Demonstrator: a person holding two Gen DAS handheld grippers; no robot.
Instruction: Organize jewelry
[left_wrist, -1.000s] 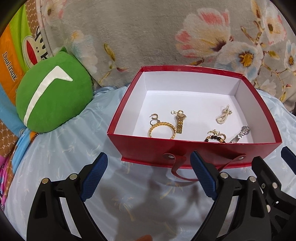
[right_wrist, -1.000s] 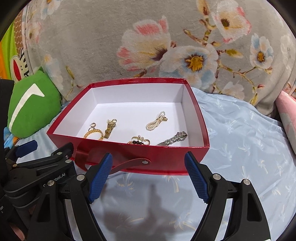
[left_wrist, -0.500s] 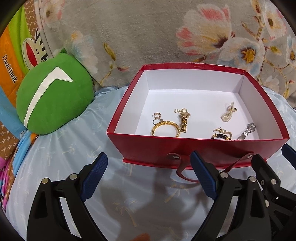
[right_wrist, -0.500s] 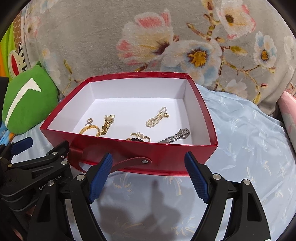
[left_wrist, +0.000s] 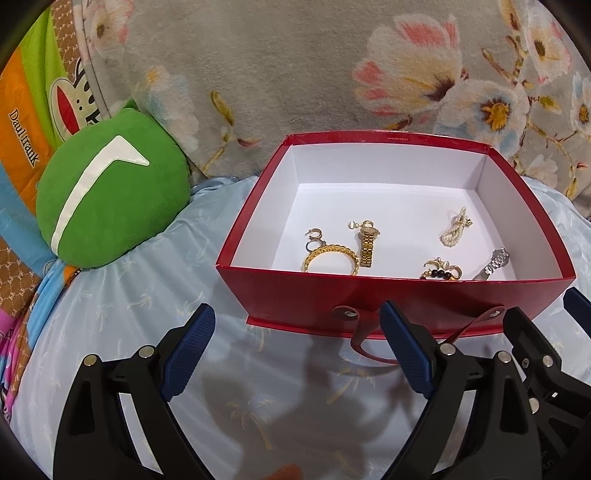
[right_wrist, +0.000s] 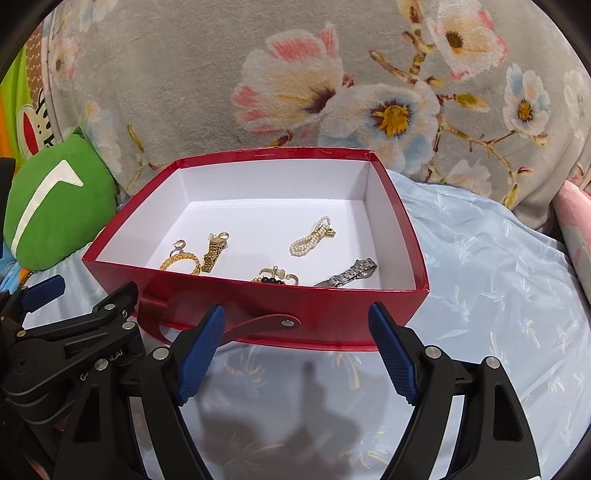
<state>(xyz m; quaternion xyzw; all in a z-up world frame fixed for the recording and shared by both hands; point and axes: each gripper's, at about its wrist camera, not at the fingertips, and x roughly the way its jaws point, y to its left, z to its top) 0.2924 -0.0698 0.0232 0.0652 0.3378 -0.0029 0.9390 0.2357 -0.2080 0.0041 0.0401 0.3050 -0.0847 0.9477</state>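
Left claw (left_wrist: 295, 343) wide, empty, above the blue sheet (left_wrist: 147, 314) just short of the red box (left_wrist: 369, 295). Right claw (right_wrist: 295, 339) wide, empty, beside it, near the box's front wall. Box open, white inside. Contents: gold bangle (left_wrist: 331, 257), gold watch (left_wrist: 367, 242), pearl strand (left_wrist: 455, 232), beaded piece (left_wrist: 441, 271), silver watch (left_wrist: 491, 264). Green cushion (left_wrist: 107, 199) left of box.
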